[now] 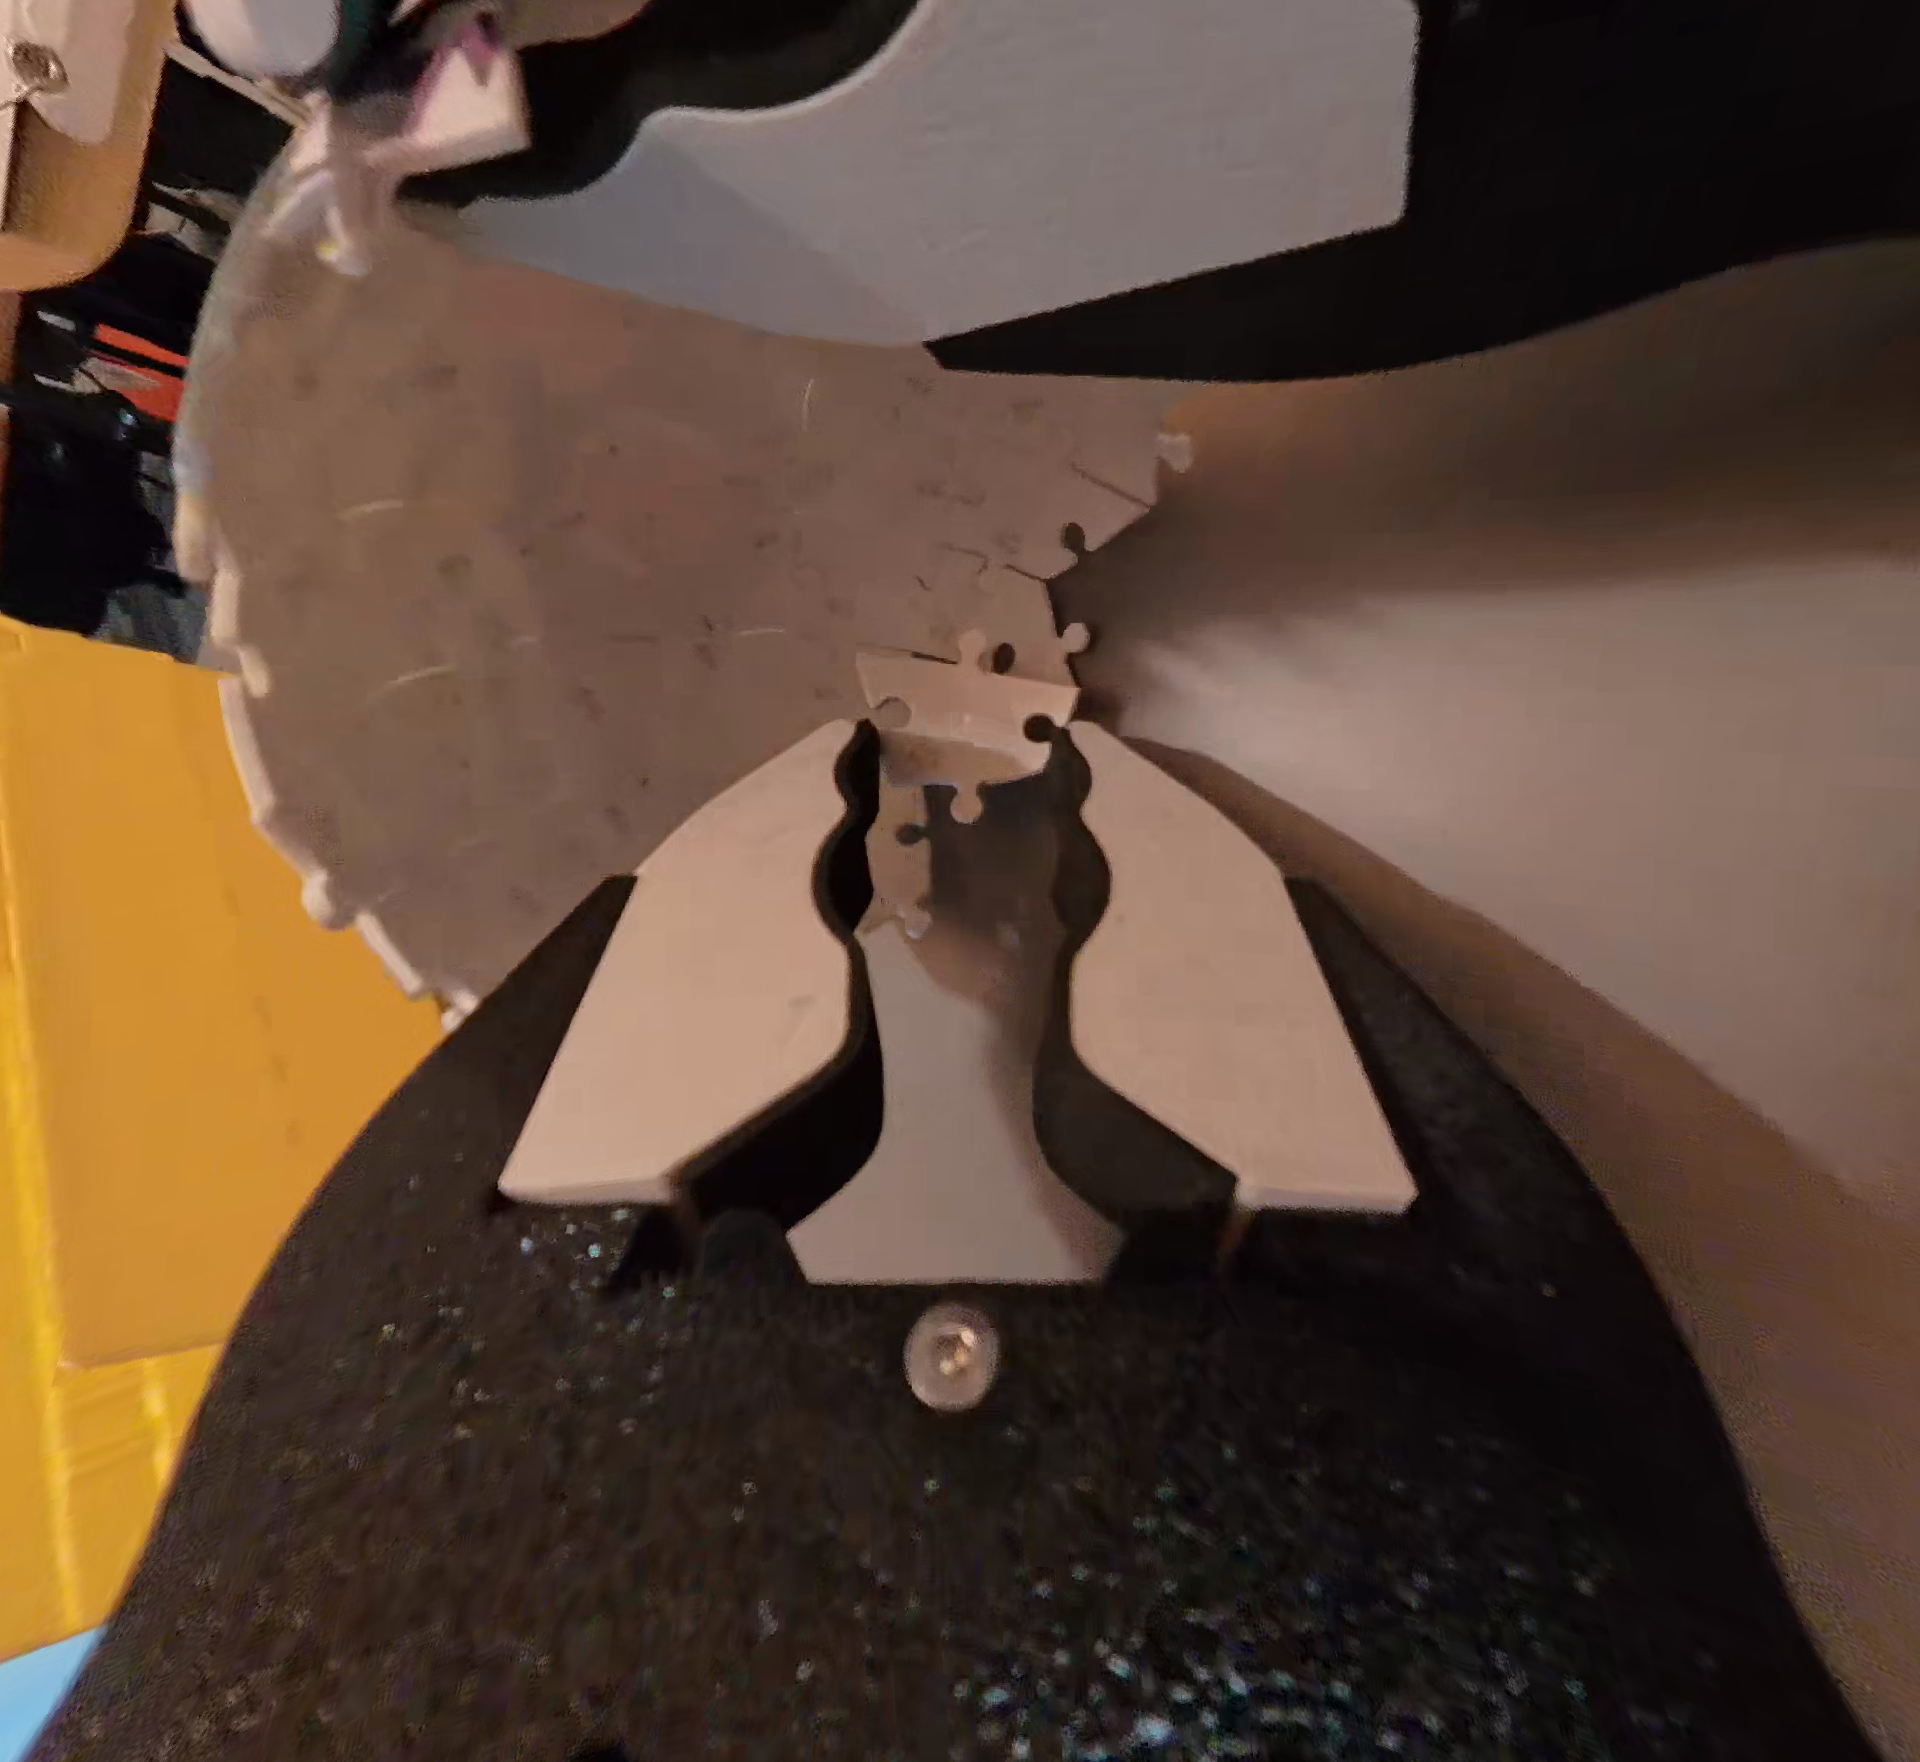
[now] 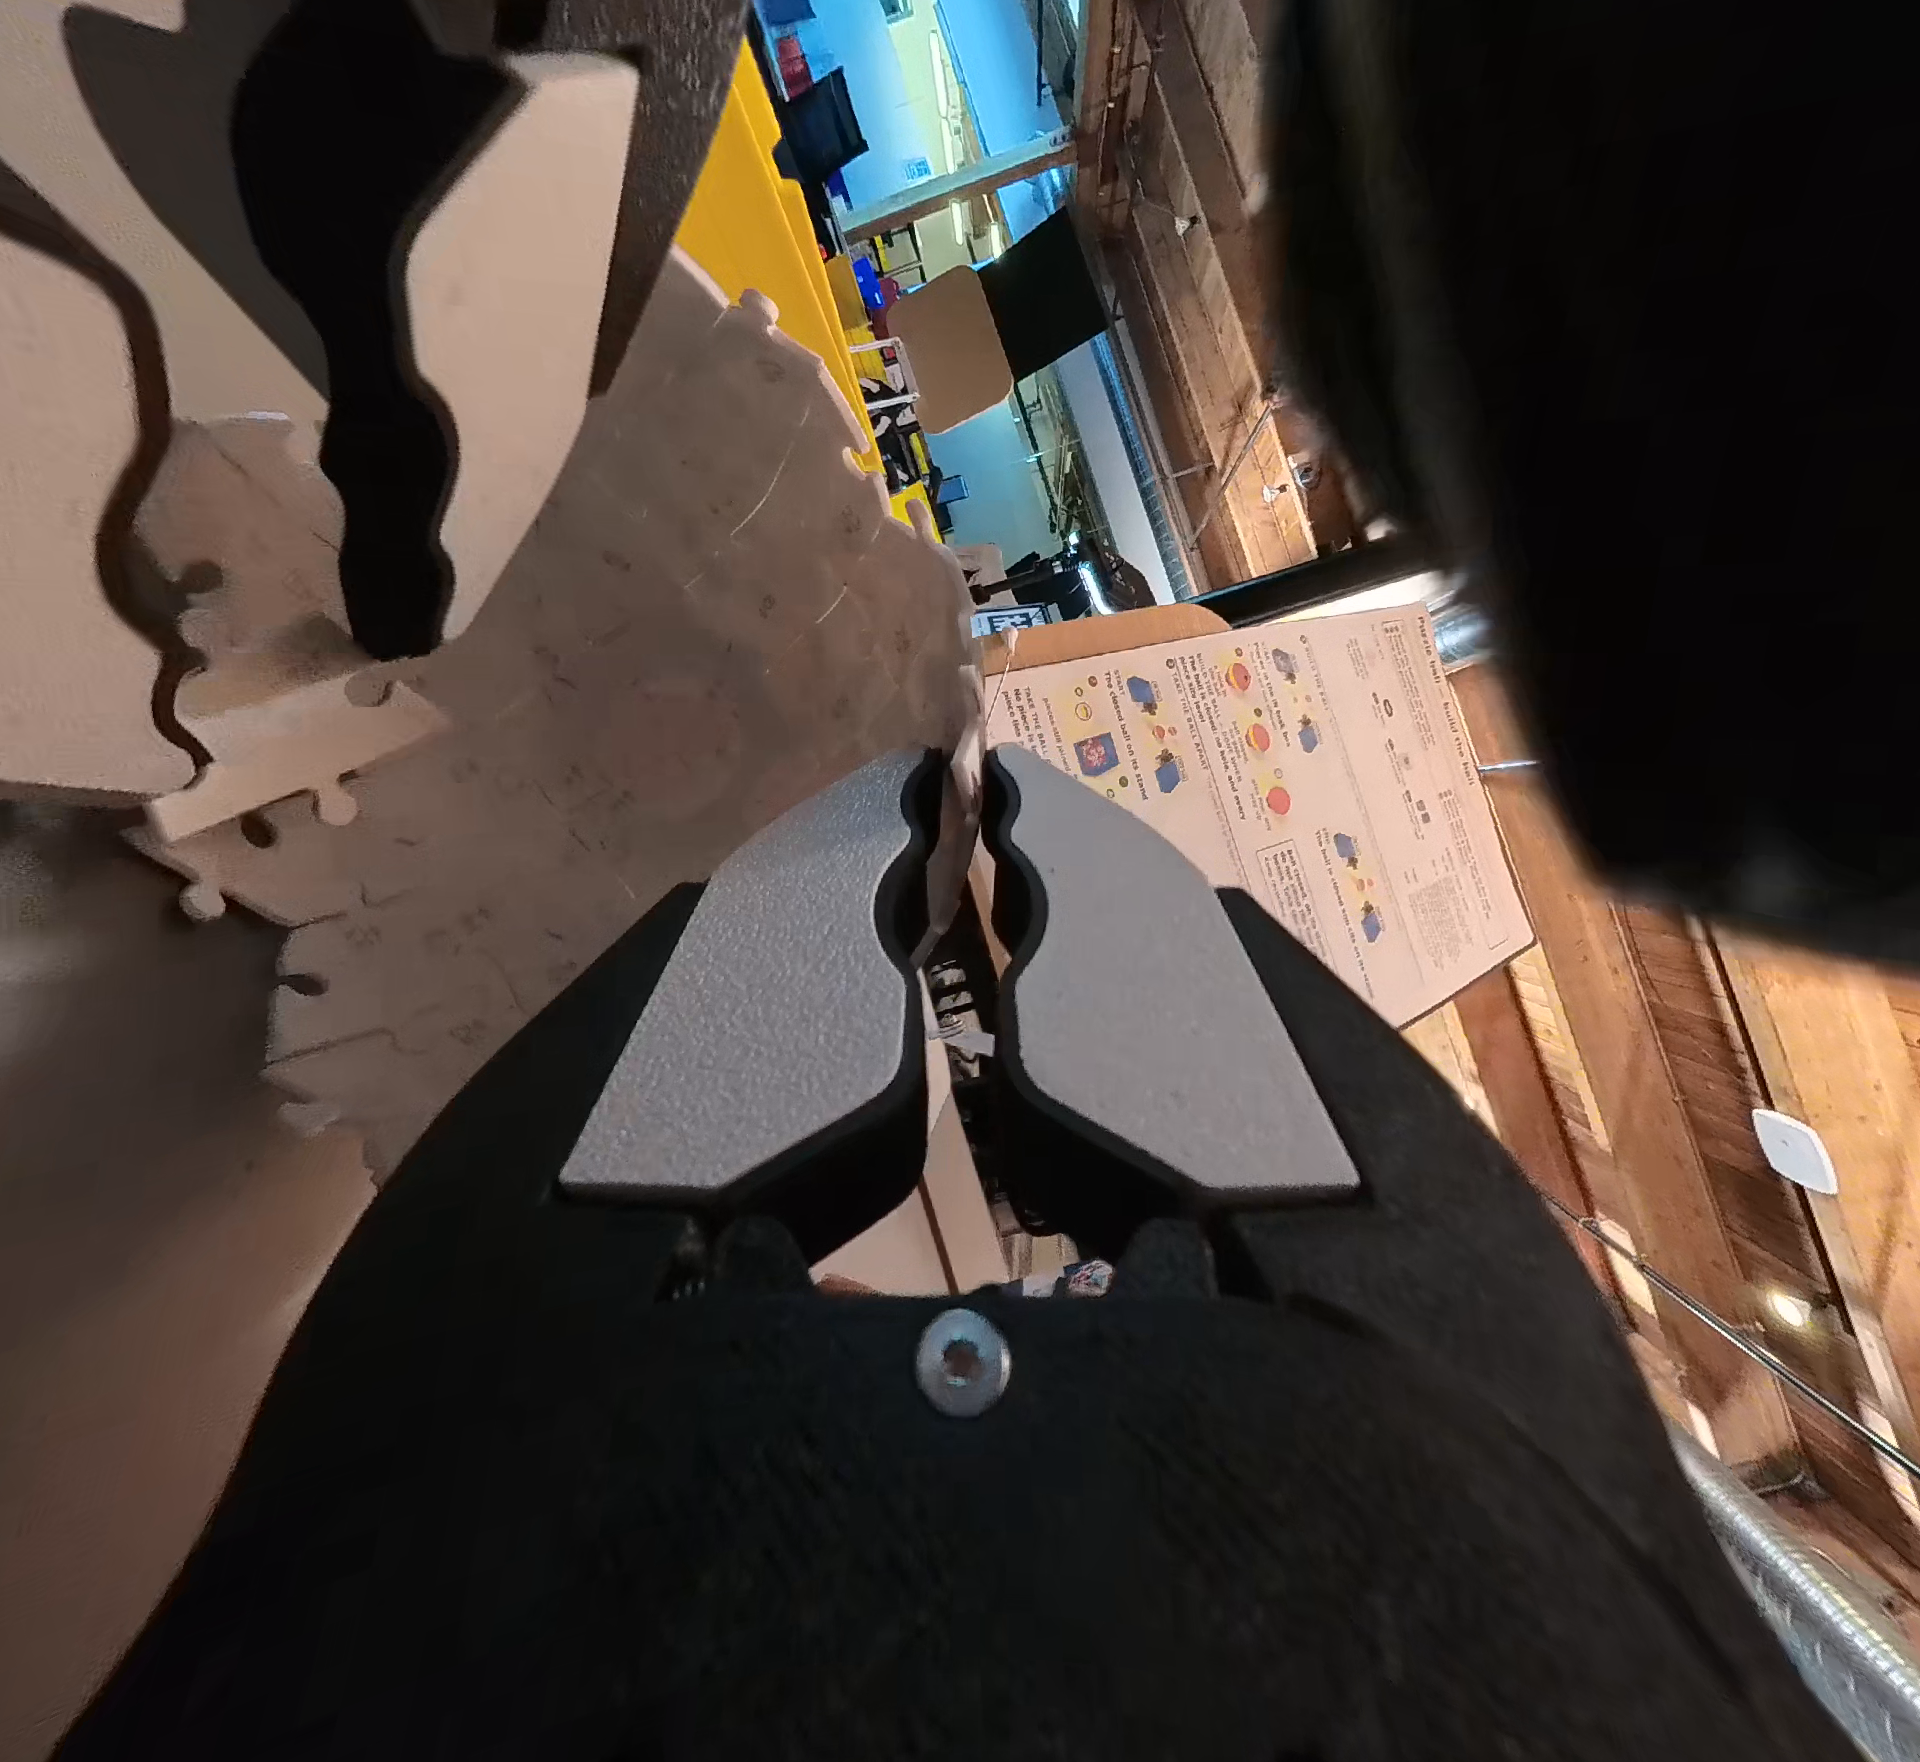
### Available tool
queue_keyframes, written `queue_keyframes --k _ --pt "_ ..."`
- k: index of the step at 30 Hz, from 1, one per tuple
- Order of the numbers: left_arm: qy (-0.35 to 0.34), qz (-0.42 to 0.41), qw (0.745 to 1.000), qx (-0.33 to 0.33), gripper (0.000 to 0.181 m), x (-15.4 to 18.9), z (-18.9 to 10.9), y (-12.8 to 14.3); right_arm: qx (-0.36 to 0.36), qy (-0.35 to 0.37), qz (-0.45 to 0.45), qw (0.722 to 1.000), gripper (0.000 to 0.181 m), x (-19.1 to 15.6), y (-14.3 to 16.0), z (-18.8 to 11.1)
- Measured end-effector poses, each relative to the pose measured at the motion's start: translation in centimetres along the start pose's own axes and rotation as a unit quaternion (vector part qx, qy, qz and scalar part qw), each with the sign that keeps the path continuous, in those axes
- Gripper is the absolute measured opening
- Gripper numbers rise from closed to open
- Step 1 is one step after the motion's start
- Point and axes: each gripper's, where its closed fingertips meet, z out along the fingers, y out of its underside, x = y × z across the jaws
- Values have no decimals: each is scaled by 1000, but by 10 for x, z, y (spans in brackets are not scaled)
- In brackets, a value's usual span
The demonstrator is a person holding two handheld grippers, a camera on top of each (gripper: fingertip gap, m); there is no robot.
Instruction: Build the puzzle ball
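Note:
A partly built puzzle ball (image 1: pixel 571 621) is held in the air: a grey curved shell of several joined pieces with knobs along its rim. My left gripper (image 1: pixel 961 746) is shut on a loose grey puzzle piece (image 1: pixel 966 704) and holds it against the shell's open edge. My right gripper (image 2: pixel 961 808) is shut on the shell's rim (image 2: pixel 675 673) and holds the shell up. The right gripper also shows at the top of the left wrist view (image 1: pixel 416 112), and the left gripper with its piece (image 2: pixel 291 746) shows at the upper left of the right wrist view.
A printed instruction sheet (image 2: pixel 1299 808) on a cardboard board stands behind the shell. Yellow panels (image 1: pixel 104 985) lie to the left and also show in the right wrist view (image 2: pixel 769 206). A large dark shape (image 2: pixel 1610 362) fills the upper right. There are wooden walls beyond it. The gap from one gripper's tips to the other's is roughly 11 cm.

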Motion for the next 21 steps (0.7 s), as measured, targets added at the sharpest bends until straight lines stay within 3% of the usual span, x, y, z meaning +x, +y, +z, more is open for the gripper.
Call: queue_keyframes --k 6,14,17,21 --pt "-8 40 999 -20 31 -2 12 5 -3 -1 8 1000 6 0 4 0" --pt "-23 5 1000 16 32 -5 10 7 -2 -1 13 1000 7 0 4 0" --pt "-33 -51 997 39 20 -9 0 -2 -1 -1 15 1000 7 0 4 0" --pt "-50 -185 979 67 18 -15 -1 -17 -2 -1 19 1000 7 -1 5 1"
